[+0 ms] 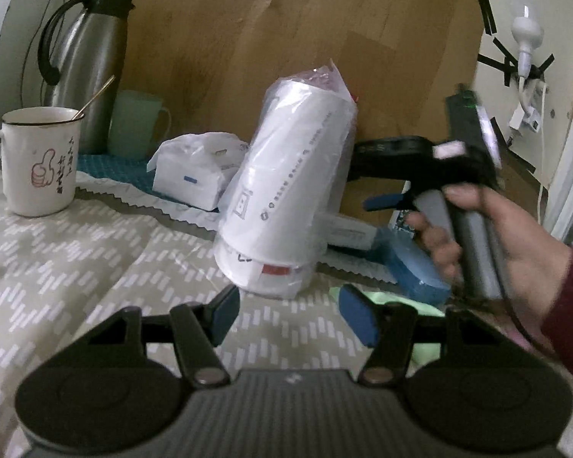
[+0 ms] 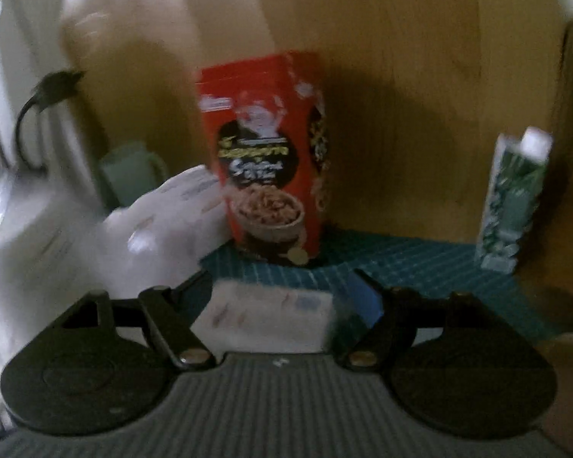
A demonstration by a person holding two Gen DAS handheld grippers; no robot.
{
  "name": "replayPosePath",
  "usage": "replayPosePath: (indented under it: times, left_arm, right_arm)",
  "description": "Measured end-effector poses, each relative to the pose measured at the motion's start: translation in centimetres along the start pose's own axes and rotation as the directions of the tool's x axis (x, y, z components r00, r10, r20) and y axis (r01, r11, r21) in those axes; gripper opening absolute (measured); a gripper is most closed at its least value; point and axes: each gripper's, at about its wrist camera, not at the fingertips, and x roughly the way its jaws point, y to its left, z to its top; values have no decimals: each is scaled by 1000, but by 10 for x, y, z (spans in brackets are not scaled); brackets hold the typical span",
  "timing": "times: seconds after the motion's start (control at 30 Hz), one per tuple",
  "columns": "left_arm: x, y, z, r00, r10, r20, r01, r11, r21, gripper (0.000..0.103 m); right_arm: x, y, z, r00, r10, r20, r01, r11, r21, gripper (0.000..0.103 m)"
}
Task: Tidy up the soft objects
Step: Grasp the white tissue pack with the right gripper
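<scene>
In the left wrist view my left gripper (image 1: 286, 315) is open and empty over the patterned cloth, just short of a plastic-wrapped stack of white paper cups (image 1: 286, 194) that leans left. A white tissue pack (image 1: 195, 171) lies behind it. A green cloth (image 1: 412, 305) lies by my right finger. My right gripper (image 1: 378, 200), held by a hand, reaches in behind the cups. In the blurred right wrist view my right gripper (image 2: 282, 297) has its fingers on both sides of a white and blue soft pack (image 2: 267, 316); I cannot tell if it grips it.
A white enamel mug (image 1: 38, 160) with a spoon, a steel thermos (image 1: 84, 76) and a green cup (image 1: 133, 122) stand at the left. A blue pack (image 1: 416, 267) lies at the right. A red cereal box (image 2: 267, 152) and a green carton (image 2: 512, 202) stand against the wooden board (image 1: 286, 38).
</scene>
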Motion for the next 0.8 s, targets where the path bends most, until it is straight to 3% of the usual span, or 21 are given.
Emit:
replayPosePath:
  times: [0.13,0.23,0.27,0.5,0.7,0.8]
  left_arm:
    - [-1,3,0,1000,-3,0,3,1000,-12,59]
    - [0,5,1,1000,1,0,-1,1000,-24,60]
    - [0,5,1,1000,1,1,-1,1000,-25,61]
    - [-2,5,1,1000,-1,12,1,999,-45,61]
    - [-9,7,-1,999,-6,35,9,997,-80,68]
    - [-11,11,0,999,-15,46,20,994,-109,69]
  right_arm:
    - [33,1,14,996,-25,-89,29,999,44,79]
    - [46,8,15,978,-44,-204,40,999,-27,62]
    - [45,12,12,973,-45,-226,30,997,-68,62]
    - [-10,14,-15,962,-19,-272,-25,987,-157,62]
    - [-54,31,-62,948,62,-313,-141,962,-235,64]
    - [-71,43,-81,962,46,-268,-132,941,-313,67]
